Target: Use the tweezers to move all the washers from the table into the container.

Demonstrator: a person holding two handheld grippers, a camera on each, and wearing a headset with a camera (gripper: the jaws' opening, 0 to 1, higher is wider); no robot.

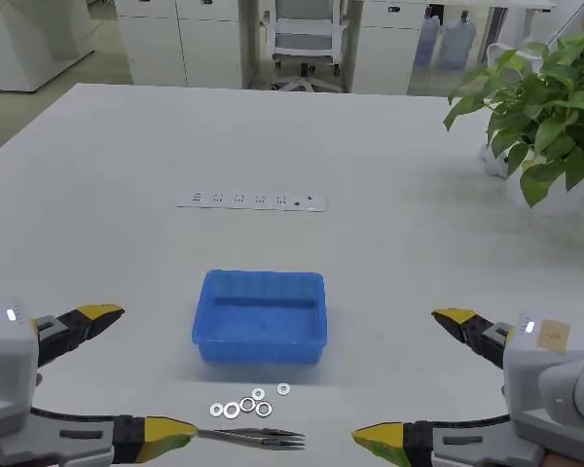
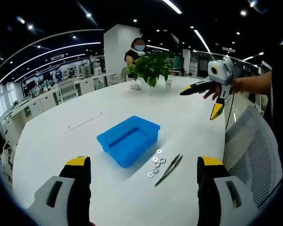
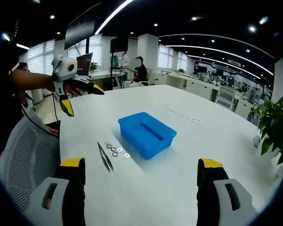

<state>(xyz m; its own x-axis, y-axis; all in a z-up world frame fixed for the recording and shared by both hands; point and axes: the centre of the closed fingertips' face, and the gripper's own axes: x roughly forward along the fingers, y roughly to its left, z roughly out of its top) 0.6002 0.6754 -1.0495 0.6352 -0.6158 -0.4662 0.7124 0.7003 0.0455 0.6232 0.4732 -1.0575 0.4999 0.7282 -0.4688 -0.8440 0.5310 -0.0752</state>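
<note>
Jaws spread wide and empty on my left gripper [image 1: 154,370] and right gripper [image 1: 396,375], flanking the work, ready to reach. Tweezers [image 1: 258,438] lie nearest me on the table [image 1: 127,195], beside perhaps six washers [image 1: 245,404] clustered just before the blue container [image 1: 261,316], so each carry is short.

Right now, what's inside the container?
Nothing visible: container floor looks bare, though its near wall hides a strip. Washers lie outside on the table, by the tweezers.
</note>
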